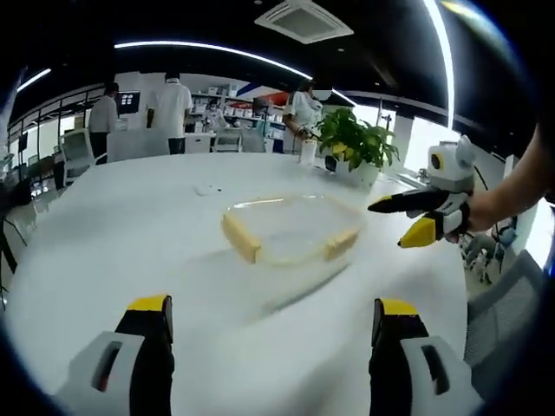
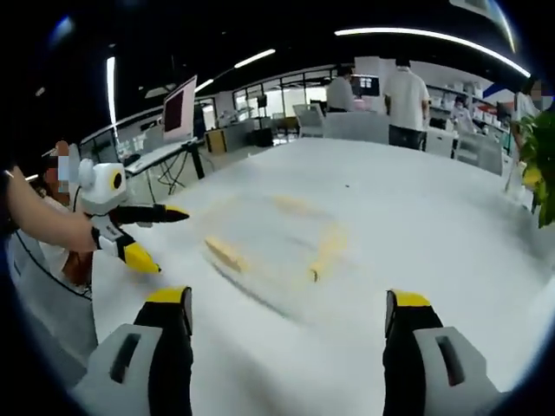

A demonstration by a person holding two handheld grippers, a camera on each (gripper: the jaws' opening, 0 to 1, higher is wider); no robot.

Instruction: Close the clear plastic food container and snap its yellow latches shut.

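The clear plastic container (image 1: 290, 230) with yellow latches (image 1: 241, 238) lies in the middle of the white table (image 1: 121, 225), blurred by motion. My left gripper (image 1: 274, 305) stands open short of it, nothing between its jaws. The right gripper (image 1: 392, 224), held by a hand, hovers open just right of the container. In the right gripper view the container (image 2: 277, 234) is a faint yellow-edged smear ahead of my open right gripper (image 2: 288, 297), and the left gripper (image 2: 166, 240) comes in open from the left. Whether the lid sits down or the latches are snapped cannot be told.
A potted green plant (image 1: 355, 139) stands on the table beyond the container. Several people (image 1: 172, 108) stand at desks behind the table. A monitor (image 2: 178, 108) on a stand and chairs (image 1: 499, 303) sit off the table's edges.
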